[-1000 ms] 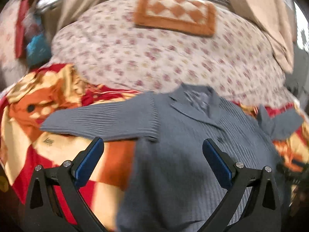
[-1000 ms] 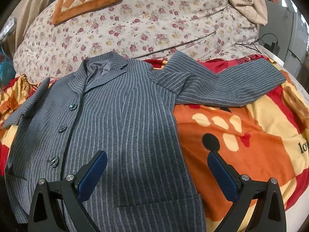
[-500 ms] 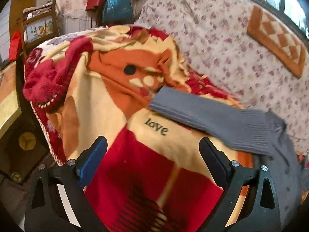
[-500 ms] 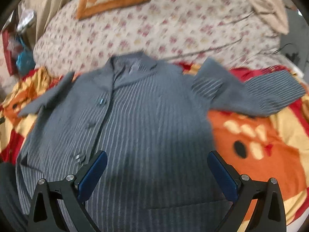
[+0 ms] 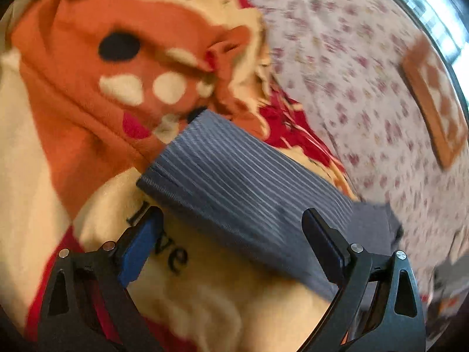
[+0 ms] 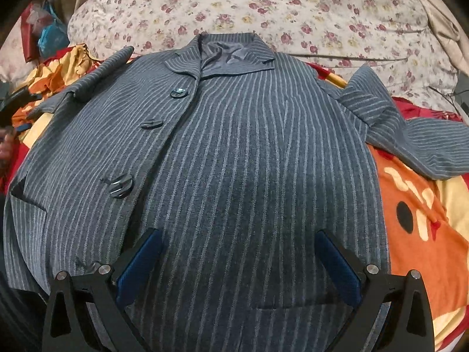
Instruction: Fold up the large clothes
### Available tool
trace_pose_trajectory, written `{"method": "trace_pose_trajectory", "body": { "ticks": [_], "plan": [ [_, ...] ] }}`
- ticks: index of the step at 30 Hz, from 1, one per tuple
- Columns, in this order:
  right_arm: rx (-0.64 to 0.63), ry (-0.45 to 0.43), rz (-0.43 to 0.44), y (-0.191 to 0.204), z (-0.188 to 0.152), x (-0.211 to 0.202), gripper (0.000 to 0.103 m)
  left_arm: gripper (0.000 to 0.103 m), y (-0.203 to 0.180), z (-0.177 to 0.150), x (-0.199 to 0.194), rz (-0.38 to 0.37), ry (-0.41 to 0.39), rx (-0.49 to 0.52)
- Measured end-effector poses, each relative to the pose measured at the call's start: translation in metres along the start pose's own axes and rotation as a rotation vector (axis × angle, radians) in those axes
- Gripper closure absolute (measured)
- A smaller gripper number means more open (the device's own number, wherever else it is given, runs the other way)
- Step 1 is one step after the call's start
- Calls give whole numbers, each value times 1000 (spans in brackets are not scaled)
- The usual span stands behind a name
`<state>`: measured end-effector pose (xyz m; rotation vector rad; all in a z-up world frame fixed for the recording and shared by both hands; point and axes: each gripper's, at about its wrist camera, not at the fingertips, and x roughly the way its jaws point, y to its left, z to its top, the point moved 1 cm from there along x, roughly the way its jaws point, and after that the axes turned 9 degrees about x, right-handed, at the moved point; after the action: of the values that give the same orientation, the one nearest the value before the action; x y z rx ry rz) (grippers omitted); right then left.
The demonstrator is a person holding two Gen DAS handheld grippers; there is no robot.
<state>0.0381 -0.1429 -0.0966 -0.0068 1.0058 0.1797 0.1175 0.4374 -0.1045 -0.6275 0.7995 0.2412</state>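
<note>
Right wrist view gives us the whole striped jacket [image 6: 234, 152], spread face up and buttoned on the patterned blanket [image 6: 416, 234], collar toward the floral bedding [image 6: 263, 3], both sleeves flung outward. Our right gripper [image 6: 239, 264] hangs over the lower front with its jaws released and holding nothing. In the left wrist view, our left gripper [image 5: 231, 243] is likewise released, jaws wide, with the left sleeve [image 5: 234, 176] lying between and beyond them, not yet pinched. We judge the step to be taking that sleeve to fold it across the body: we should come down near the cuff edge, catch both layers, and keep blanket pile out of the pads. The blanket is soft and rumpled, so cloth may drag. Beyond lie an orange checked cushion [image 5: 433, 99] by a bright window [image 5: 433, 11] and some bags [image 6: 44, 32].
</note>
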Motion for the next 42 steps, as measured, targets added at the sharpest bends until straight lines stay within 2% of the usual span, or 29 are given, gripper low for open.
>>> {"method": "trace_pose_trajectory", "body": {
  "ticks": [1,2,3,4,5,7,11,15,19,21,22,24,25,28,31,34,35,39,42],
  "plan": [
    [0,-2,0,0,0,0,0,14,2,2,4,23,-4,-17],
    [0,-3,0,1,0,0,0,35,4,4,5,58,-10,-22],
    [1,-2,1,1,0,0,0,58,6,4,4,124,-13,-24],
    [1,-2,2,1,0,0,0,93,8,5,3,178,-7,-25],
    [0,-2,3,1,0,0,0,97,8,5,0,191,-6,-28],
    [2,-1,4,1,0,0,0,98,-2,3,-24,242,-62,1],
    [2,7,3,2,0,-1,0,98,-21,11,-88,274,-232,57],
    [1,17,14,-2,1,-4,0,98,-19,47,-142,315,-382,55],
    [41,-31,19,-15,3,-18,0,98,-22,75,-177,321,-463,19],
    [102,-82,26,-31,5,-31,0,98,-38,74,-184,310,-490,56],
    [134,-104,23,-40,6,-36,0,98,-58,70,-182,284,-496,105],
    [200,-131,-1,-58,7,-45,0,98,-91,60,-175,222,-472,181],
    [229,-140,-17,-66,7,-48,0,98,-116,51,-165,155,-439,230],
    [326,-166,-68,-93,6,-58,0,98,-184,21,-136,15,-359,357],
    [404,-203,-94,-115,3,-70,0,98,-273,-29,-92,-127,-267,504],
    [448,-222,-127,-131,1,-78,0,98,-342,-75,-45,-236,-162,579],
    [456,-222,-131,-134,0,-80,0,98,-369,-98,-25,-281,-104,600],
    [461,-199,-142,-144,-3,-77,0,98,-436,-169,19,-360,32,673],
    [501,-191,-137,-156,-6,-75,0,98,-461,-207,32,-408,89,691]
  ]
}}
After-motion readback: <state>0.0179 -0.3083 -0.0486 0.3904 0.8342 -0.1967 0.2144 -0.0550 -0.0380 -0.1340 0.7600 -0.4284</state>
